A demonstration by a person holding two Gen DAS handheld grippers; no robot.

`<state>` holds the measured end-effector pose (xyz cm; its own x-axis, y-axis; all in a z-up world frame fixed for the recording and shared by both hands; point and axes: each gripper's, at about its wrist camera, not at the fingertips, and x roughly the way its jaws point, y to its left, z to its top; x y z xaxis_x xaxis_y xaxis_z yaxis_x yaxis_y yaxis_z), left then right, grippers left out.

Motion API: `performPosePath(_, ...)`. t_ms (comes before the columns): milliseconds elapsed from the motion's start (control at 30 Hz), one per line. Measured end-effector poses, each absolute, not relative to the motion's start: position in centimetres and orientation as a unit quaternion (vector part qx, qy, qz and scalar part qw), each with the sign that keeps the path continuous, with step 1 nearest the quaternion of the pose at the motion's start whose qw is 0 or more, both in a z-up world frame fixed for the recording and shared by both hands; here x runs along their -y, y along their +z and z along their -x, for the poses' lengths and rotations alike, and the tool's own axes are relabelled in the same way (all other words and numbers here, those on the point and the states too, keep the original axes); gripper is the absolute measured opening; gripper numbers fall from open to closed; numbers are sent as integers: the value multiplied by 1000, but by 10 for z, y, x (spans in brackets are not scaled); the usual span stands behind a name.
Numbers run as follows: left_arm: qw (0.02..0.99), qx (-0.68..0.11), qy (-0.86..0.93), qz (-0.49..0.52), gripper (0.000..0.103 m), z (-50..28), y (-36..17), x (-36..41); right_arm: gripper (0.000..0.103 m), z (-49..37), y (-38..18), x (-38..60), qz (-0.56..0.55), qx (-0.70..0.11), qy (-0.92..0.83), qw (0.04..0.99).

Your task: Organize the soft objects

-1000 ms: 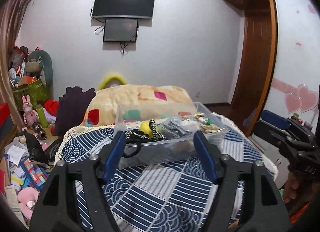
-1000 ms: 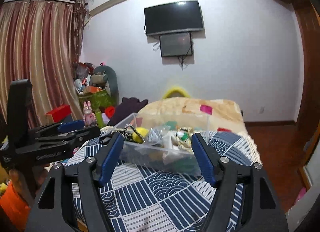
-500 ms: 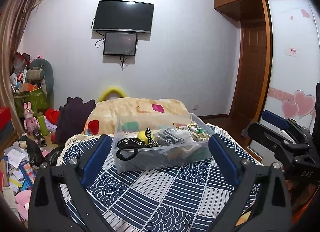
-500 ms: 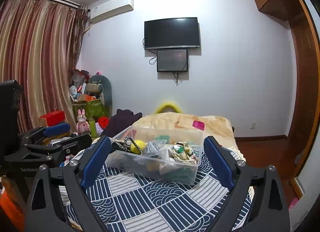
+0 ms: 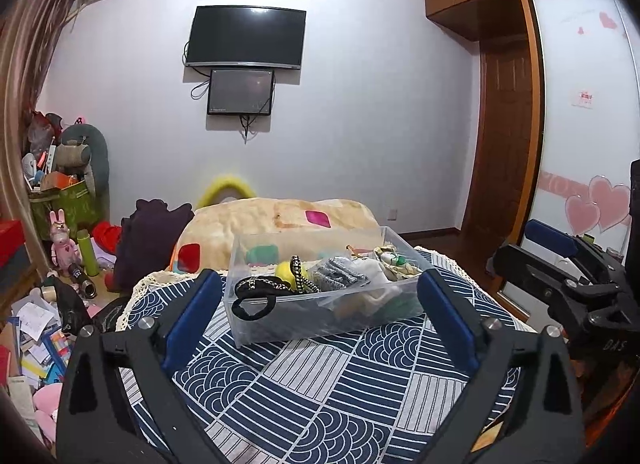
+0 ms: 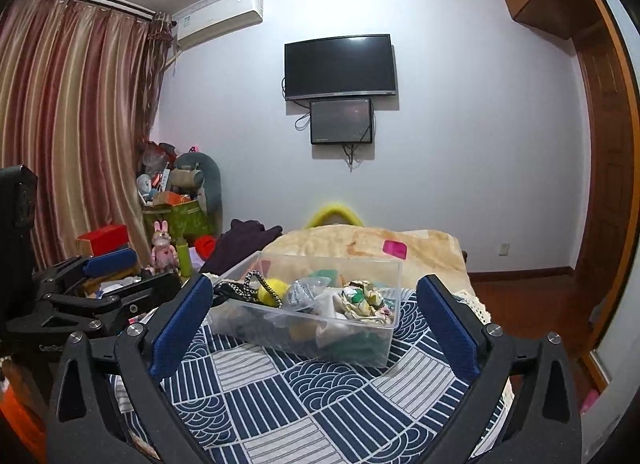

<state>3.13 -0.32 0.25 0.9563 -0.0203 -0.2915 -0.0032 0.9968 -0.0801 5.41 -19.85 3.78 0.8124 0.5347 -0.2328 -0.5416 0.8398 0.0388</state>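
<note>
A clear plastic bin (image 5: 280,324) (image 6: 360,348) sits on a table with a blue-and-white patterned cloth (image 5: 320,392) (image 6: 304,396). It holds soft items: a black hair band (image 5: 256,306), a yellow ball (image 5: 286,270) (image 6: 272,290), a grey fabric piece (image 5: 340,274) and a patterned cloth (image 6: 362,298). My left gripper (image 5: 318,312) is open and empty, held back from the bin. My right gripper (image 6: 314,318) is open and empty, also short of the bin. Each gripper shows at the other view's edge.
A bed with a beige blanket (image 5: 280,220) lies behind the table, with a dark garment (image 5: 148,240) at its left. Clutter, toys and a green box (image 5: 68,204) fill the left floor. A wooden door (image 5: 504,136) and wardrobe stand right.
Both grippers have opened wider and pulled back and up from the bin. The bin now looks smaller and farther away in both views.
</note>
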Motion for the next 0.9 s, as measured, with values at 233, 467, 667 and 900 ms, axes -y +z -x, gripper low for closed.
performPosePath(233, 989, -143, -1, 38, 102, -30, 3, 4, 102, -53, 39, 199, 14, -119, 283, 952)
performPosePath(467, 990, -139, 2, 33, 102, -28, 4, 5, 102, -52, 39, 198, 13, -119, 284, 952)
performPosePath(667, 990, -138, 1, 37, 102, -28, 5, 6, 102, -51, 39, 198, 13, -118, 283, 952)
performPosePath(900, 990, -138, -1, 38, 103, -26, 6, 5, 102, -49, 40, 198, 12, -118, 283, 952)
